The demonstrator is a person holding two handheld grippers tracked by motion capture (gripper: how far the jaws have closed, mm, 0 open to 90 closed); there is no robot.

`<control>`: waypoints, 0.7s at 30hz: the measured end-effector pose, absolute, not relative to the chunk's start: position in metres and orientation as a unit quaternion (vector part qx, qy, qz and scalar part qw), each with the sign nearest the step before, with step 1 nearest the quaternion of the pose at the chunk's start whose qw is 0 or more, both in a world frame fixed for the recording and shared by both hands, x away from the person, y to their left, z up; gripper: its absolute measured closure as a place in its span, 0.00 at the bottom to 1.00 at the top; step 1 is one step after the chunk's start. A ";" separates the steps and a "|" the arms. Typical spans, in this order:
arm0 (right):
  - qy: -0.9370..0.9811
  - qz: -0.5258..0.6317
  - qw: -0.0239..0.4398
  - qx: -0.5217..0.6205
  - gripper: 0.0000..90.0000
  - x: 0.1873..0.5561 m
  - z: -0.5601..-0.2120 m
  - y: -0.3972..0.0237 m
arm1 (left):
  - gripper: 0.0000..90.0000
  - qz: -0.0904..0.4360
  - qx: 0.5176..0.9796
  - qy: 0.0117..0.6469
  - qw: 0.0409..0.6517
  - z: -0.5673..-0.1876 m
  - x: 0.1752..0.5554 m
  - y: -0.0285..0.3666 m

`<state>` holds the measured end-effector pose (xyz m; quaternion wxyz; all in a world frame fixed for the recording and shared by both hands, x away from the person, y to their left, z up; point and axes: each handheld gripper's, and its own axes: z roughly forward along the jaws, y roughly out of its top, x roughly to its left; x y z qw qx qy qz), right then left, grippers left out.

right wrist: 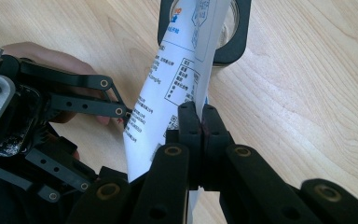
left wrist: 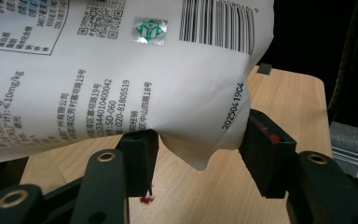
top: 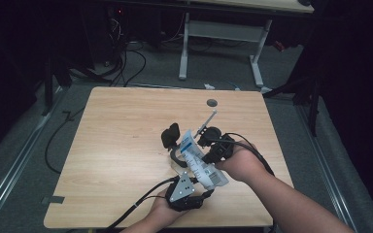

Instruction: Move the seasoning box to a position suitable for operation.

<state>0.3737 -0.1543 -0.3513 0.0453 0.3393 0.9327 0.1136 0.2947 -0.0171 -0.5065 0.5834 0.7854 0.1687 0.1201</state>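
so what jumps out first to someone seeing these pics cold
The white printed pouch held in the air over the near middle of the wooden table, between two hand-held claws. The right claw is shut on the pouch's edge, while the left claw straddles its bottom corner. The pouch's top end points into a black-rimmed jar standing on the table.

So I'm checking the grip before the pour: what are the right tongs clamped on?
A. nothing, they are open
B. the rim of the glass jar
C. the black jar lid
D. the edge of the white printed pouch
D: in the right gripper view the right tongs are shut flat on the edge of the white printed pouch, whose top points into the glass jar.
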 end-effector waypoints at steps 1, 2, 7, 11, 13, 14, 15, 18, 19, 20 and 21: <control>0.932 0.112 0.047 0.341 1.00 0.374 -0.351 -0.154 | 0.56 0.117 0.785 0.170 0.585 -0.506 0.295 -0.017; 0.932 0.111 0.048 0.341 1.00 0.374 -0.350 -0.153 | 0.56 0.115 0.783 0.173 0.586 -0.505 0.295 -0.017; 0.933 0.110 0.050 0.340 1.00 0.375 -0.348 -0.151 | 0.53 0.115 0.781 0.174 0.589 -0.505 0.296 -0.018; 0.933 0.111 0.053 0.338 1.00 0.374 -0.346 -0.150 | 0.50 0.119 0.783 0.175 0.585 -0.508 0.299 -0.019; 0.933 0.110 0.054 0.337 1.00 0.374 -0.346 -0.149 | 0.49 0.120 0.783 0.175 0.585 -0.509 0.298 -0.020; 0.933 0.110 0.053 0.339 1.00 0.373 -0.346 -0.149 | 0.49 0.124 0.783 0.173 0.584 -0.509 0.298 -0.020; 0.933 0.109 0.053 0.340 1.00 0.373 -0.345 -0.149 | 0.49 0.127 0.784 0.172 0.583 -0.510 0.298 -0.020; 0.933 0.112 0.052 0.339 1.00 0.372 -0.345 -0.149 | 0.49 0.131 0.785 0.171 0.581 -0.511 0.298 -0.021; 0.933 0.112 0.052 0.338 1.00 0.372 -0.345 -0.149 | 0.49 0.132 0.786 0.171 0.579 -0.512 0.299 -0.021; 0.933 0.113 0.053 0.338 1.00 0.372 -0.345 -0.149 | 0.49 0.134 0.789 0.171 0.575 -0.513 0.300 -0.022; 0.933 0.114 0.053 0.338 1.00 0.372 -0.345 -0.149 | 0.49 0.133 0.791 0.172 0.572 -0.514 0.300 -0.022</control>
